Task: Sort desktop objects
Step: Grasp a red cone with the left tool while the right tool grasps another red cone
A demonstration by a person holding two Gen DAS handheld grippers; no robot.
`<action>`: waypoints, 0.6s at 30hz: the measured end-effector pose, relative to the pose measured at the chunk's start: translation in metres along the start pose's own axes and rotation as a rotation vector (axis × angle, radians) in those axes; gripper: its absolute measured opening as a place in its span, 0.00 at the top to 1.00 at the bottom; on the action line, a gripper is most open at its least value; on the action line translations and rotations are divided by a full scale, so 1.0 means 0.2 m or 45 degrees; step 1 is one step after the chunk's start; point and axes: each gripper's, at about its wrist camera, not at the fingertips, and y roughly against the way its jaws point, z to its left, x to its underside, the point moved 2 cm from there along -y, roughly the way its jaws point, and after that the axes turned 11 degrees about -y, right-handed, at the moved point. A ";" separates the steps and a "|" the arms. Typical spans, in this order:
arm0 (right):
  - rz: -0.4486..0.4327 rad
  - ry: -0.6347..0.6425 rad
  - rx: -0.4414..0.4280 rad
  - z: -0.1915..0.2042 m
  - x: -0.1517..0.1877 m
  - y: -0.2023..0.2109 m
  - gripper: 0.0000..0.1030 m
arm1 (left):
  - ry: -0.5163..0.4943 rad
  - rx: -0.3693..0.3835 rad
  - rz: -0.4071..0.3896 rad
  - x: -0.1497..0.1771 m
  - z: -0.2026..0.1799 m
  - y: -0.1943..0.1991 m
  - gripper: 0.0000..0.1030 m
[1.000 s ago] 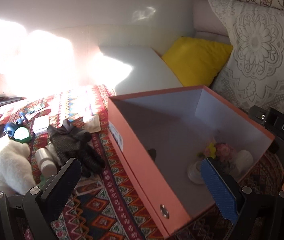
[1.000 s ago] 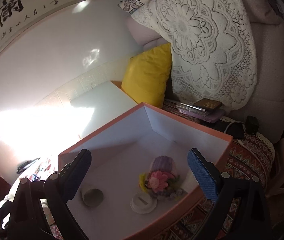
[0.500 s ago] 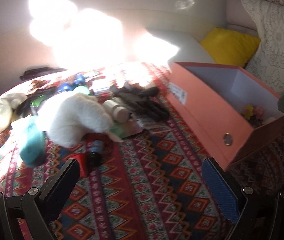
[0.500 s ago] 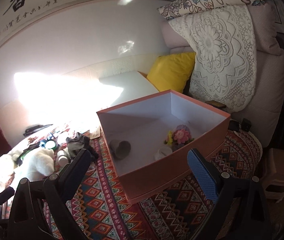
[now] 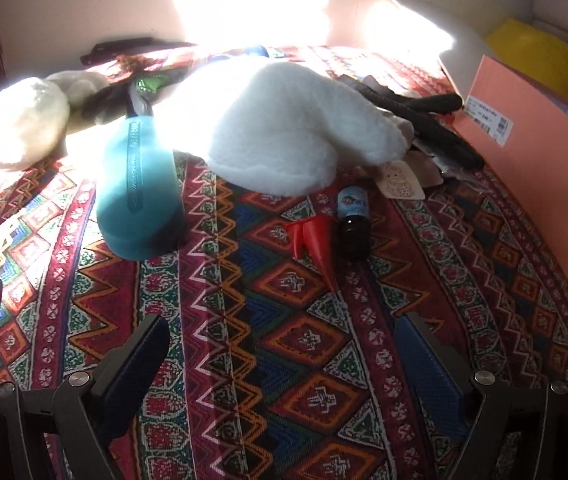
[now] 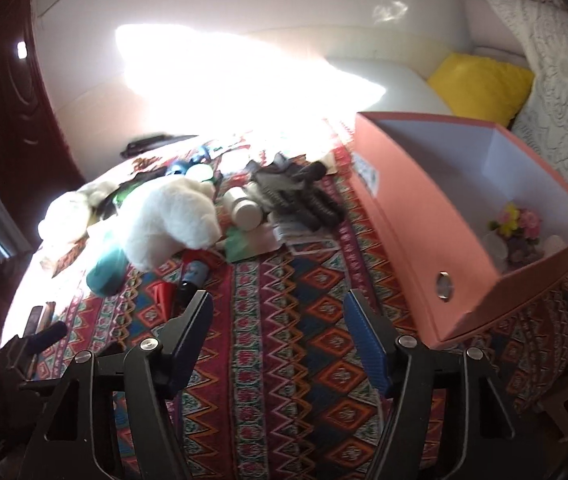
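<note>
A white plush toy [image 5: 284,136] [image 6: 171,220] lies on the patterned cloth [image 5: 284,340] among clutter. Beside it rest a teal pouch [image 5: 139,196], a small dark bottle [image 5: 352,220] [image 6: 192,276] and a red cone [image 5: 320,244]. Black gloves [image 5: 432,120] [image 6: 304,196] and a white pill bottle [image 6: 243,210] lie further back. The salmon box [image 6: 424,240] [image 5: 532,160] stands at the right, with a flower ornament [image 6: 518,224] inside. My left gripper [image 5: 279,344] hovers open and empty just short of the bottle and cone. My right gripper [image 6: 277,312] is open and empty near the front.
A yellow cushion [image 6: 480,84] and lace pillow [image 6: 564,80] sit behind the box. Another cream plush [image 5: 23,128] lies at the far left. A black object [image 6: 151,144] rests at the table's back edge. Strong sunlight washes out the wall.
Both grippers have swung left, away from above the box and toward the clutter. The left one has come down close to the plush toy, bottle and cone.
</note>
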 end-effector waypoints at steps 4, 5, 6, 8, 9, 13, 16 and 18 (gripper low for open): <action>0.140 0.029 -0.077 0.11 -0.02 -0.21 0.39 | -0.004 0.042 0.033 -0.01 0.04 -0.13 0.14; 0.185 0.025 -0.092 0.12 -0.03 -0.27 0.42 | -0.007 0.053 0.030 -0.03 0.03 -0.16 0.17; 0.234 0.021 -0.102 0.13 -0.04 -0.34 0.47 | -0.010 0.064 0.026 -0.04 0.03 -0.18 0.21; 0.311 0.038 -0.114 0.16 -0.06 -0.47 0.54 | -0.014 0.081 0.037 -0.06 0.02 -0.23 0.32; 0.350 0.047 -0.120 0.17 -0.07 -0.54 0.56 | -0.014 0.095 0.050 -0.07 0.02 -0.27 0.38; 0.389 0.154 -0.130 0.26 -0.10 -0.71 0.61 | 0.002 0.119 0.069 -0.10 0.03 -0.37 0.40; 0.417 0.234 -0.138 0.32 -0.12 -0.84 0.63 | -0.002 0.122 0.062 -0.12 0.05 -0.42 0.41; 0.436 0.288 -0.143 0.37 -0.13 -0.92 0.63 | -0.002 0.116 0.067 -0.12 0.06 -0.45 0.46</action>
